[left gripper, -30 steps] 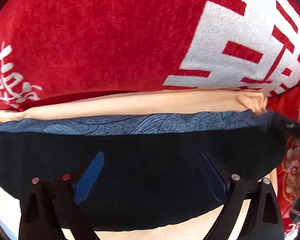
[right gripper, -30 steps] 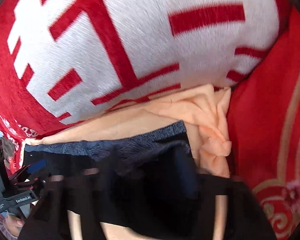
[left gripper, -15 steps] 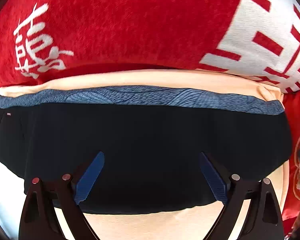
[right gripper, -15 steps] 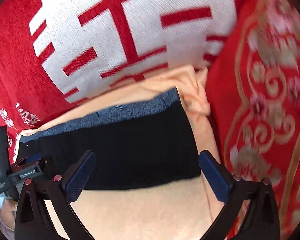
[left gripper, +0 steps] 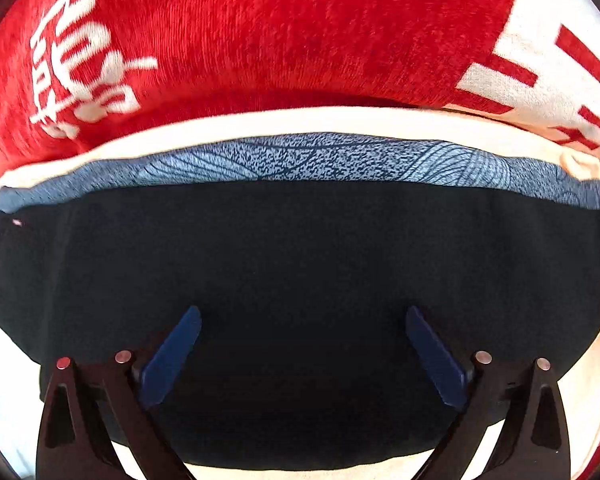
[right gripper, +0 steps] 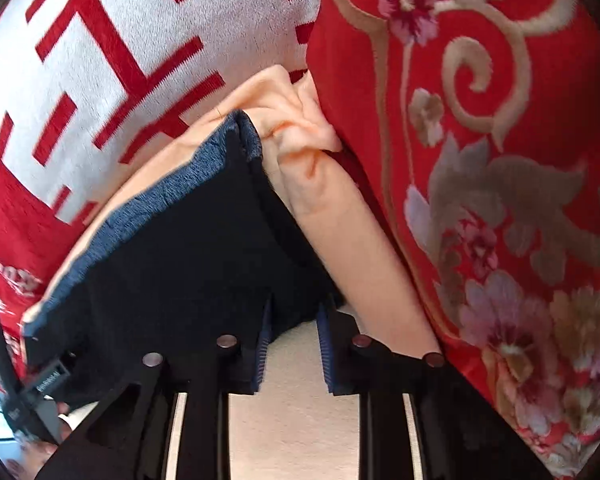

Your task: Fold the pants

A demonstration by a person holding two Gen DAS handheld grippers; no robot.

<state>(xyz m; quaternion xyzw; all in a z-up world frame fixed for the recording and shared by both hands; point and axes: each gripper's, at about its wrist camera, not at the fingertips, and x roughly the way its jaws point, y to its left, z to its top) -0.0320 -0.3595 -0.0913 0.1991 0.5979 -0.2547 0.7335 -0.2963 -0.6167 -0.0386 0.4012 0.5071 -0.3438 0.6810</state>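
The pants (left gripper: 300,272) are black with a blue-grey patterned waistband (left gripper: 320,160). They lie folded flat on a peach sheet (left gripper: 300,122). My left gripper (left gripper: 300,328) is open and empty, its blue pads (left gripper: 172,356) spread wide over the black cloth. In the right wrist view the pants (right gripper: 172,264) run from the centre to the lower left. My right gripper (right gripper: 292,320) is closed down on the near right corner of the pants, with the black cloth between its blue pads (right gripper: 324,344). The left gripper (right gripper: 40,392) shows at the lower left edge.
A red pillow with white characters (left gripper: 260,32) lies just behind the pants, also in the right wrist view (right gripper: 100,48). A red quilt with a flower pattern (right gripper: 500,200) lies along the right side. The peach sheet (right gripper: 340,220) is bunched at the far right corner.
My right gripper went from wide open to closed on the pants' near right corner and swung right. My left gripper stayed open and moved closer over the cloth.
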